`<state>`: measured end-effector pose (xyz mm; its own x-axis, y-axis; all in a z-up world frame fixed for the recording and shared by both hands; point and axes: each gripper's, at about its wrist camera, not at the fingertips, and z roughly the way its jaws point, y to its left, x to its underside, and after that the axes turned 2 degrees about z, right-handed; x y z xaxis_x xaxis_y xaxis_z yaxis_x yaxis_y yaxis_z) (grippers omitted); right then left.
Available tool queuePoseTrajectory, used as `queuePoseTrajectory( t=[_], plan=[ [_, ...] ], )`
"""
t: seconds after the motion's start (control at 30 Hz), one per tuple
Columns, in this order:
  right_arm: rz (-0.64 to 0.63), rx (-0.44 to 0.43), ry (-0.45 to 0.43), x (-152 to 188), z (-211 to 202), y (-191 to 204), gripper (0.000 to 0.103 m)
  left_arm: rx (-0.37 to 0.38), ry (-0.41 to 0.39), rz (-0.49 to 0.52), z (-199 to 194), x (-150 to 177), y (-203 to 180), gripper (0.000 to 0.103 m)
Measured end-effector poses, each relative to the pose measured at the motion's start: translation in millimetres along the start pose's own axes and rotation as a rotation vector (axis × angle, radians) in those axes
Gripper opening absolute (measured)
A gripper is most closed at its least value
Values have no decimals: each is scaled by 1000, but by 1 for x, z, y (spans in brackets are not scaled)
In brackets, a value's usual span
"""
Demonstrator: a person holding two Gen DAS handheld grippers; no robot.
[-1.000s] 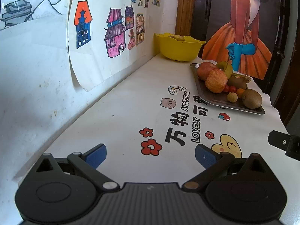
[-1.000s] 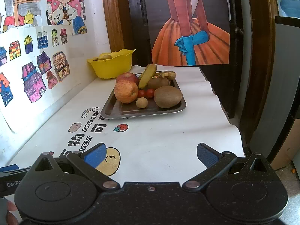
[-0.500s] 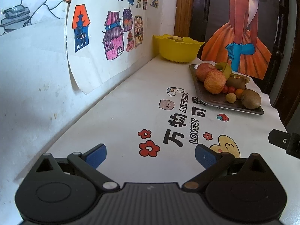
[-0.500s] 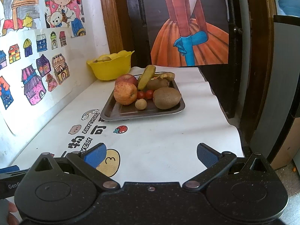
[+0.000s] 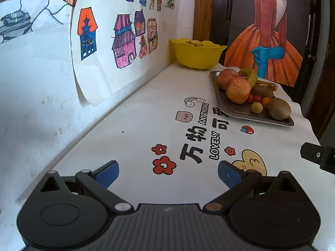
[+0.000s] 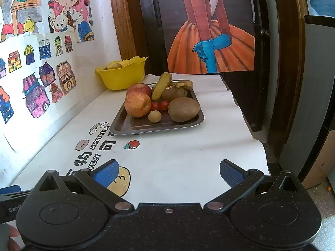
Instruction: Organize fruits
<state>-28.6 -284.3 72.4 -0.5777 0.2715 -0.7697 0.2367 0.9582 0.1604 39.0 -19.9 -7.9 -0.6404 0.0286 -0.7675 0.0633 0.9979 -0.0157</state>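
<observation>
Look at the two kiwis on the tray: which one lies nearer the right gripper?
The front kiwi, at the tray's near right corner. The other kiwi sits behind it, against the banana.

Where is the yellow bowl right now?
In the right wrist view, the yellow bowl stands in the far left corner by the wall, just behind the fruit tray.

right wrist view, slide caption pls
Open right gripper faces a metal tray of fruit, yellow bowl behind it.

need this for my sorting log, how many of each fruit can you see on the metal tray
apples: 2
kiwis: 2
banana: 1
cherry tomatoes: 2
small tan round fruit: 1
small orange fruit: 1
total: 9
</observation>
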Motion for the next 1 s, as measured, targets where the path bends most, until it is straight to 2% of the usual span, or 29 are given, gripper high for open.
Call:
queuePoseTrajectory(
  t=[0.53,1.0],
  plan=[
    [4,8,7,-1,4,-5,102,-38,6,39,2,-3,-7,102],
    [-3,-7,19,0,9,-3,102,-15,22,40,4,-4,-8,102]
  ],
)
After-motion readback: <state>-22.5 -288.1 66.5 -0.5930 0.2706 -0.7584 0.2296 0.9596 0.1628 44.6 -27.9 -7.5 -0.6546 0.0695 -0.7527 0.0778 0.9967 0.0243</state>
